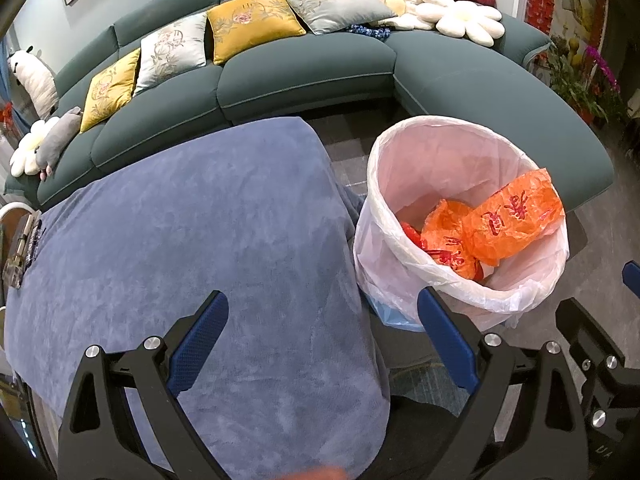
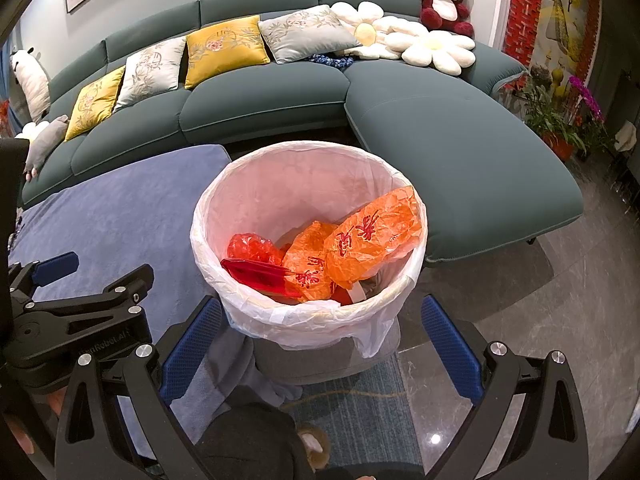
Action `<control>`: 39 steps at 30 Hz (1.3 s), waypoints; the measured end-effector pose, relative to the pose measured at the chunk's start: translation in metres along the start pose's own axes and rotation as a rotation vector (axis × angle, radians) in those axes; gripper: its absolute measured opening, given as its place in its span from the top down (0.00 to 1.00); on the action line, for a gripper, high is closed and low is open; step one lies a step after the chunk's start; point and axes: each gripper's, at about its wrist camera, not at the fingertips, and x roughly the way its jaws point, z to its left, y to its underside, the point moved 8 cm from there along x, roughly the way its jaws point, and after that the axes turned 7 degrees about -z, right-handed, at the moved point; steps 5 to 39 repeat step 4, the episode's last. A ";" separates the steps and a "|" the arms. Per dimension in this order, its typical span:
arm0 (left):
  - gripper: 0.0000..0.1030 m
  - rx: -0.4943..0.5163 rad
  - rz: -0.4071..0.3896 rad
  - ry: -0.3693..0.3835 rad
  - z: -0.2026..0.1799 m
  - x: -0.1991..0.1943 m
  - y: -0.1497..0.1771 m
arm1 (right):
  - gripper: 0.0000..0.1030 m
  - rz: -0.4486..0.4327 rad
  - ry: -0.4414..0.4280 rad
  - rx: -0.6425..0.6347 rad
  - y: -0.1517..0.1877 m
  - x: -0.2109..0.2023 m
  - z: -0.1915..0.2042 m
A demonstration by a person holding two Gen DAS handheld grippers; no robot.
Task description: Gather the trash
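Trash (image 2: 360, 240), in the form of crumpled orange bags with red print, lies inside the lined bin (image 2: 308, 320), one bag leaning on the far-right rim. A red packet (image 2: 260, 274) rests beside it against the near-left wall.

My right hand-held gripper (image 2: 322, 344) is spread wide and empty, its blue pads flanking the near rim of the bin from above. My left hand-held gripper (image 1: 322, 344) is likewise wide and holds nothing; it sits over the blue cloth (image 1: 200, 240) covering the desk, with the bin just beside the desk's right edge.

No loose item shows on the cloth in either view. Dark objects at the desk's far left edge (image 1: 20, 252) are too distorted to identify, so I cannot tell whether anything is left to collect.

Risks from this position:
- The upper orange bag stands proud of the rim. A passing finger could snag it and pull it out.
- The white liner (image 1: 460, 292) is draped loosely over the rim. Catching it with a pad could drag it inward or tip the bin.
- Both tools are close together; a careless swing could knock them against each other.
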 end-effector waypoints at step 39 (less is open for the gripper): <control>0.12 0.016 0.008 0.010 -0.002 0.001 0.003 | 0.06 0.000 0.003 0.002 0.001 0.000 -0.001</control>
